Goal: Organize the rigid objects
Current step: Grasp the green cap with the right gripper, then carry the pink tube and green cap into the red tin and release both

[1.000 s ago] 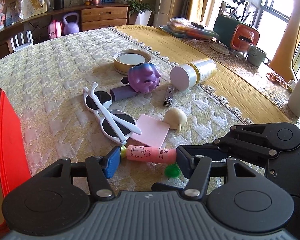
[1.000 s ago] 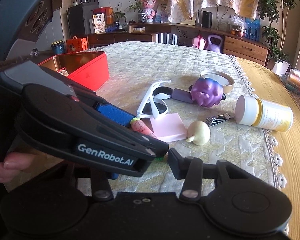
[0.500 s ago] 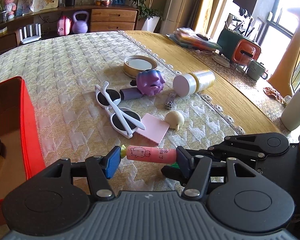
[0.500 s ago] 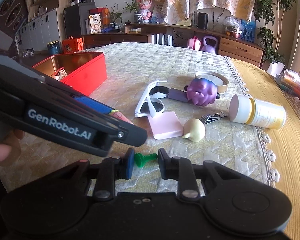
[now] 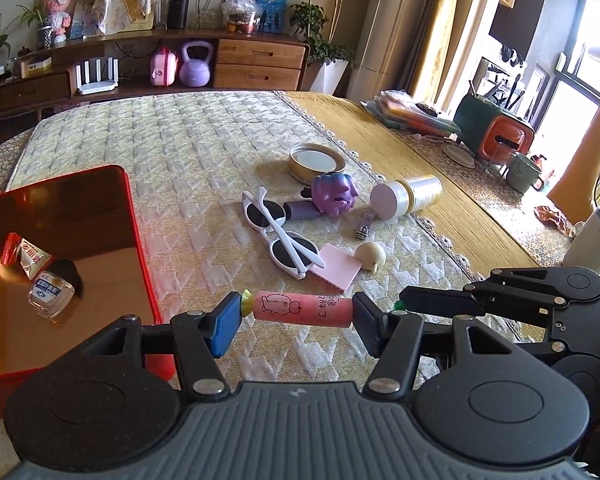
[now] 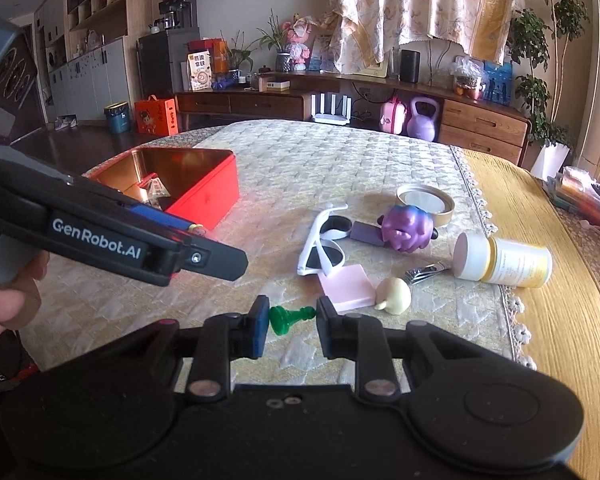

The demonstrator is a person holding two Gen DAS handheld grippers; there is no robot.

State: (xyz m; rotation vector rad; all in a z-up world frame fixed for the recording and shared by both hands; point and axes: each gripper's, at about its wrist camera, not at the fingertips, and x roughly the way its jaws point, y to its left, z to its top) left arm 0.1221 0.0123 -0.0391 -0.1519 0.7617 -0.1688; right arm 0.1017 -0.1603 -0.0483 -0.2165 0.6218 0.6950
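Note:
My left gripper is shut on a pink carrot-shaped toy, held end to end above the cloth, right of the red tin box. My right gripper is shut on a green chess pawn, held sideways above the cloth. The left gripper's body crosses the right wrist view at left, in front of the red box. On the cloth lie white sunglasses, a pink pad, a cream garlic-shaped toy, nail clippers, a purple figure and a white jar.
The red box holds a small bottle and a snack packet. A round tin lid lies behind the purple figure. The cloth's lace edge runs along the right. Cups and a caddy stand far right.
Both grippers have risen and pulled back. The left one has carried the pink toy up and toward the red box. The right one closed on the green pawn and lifted it.

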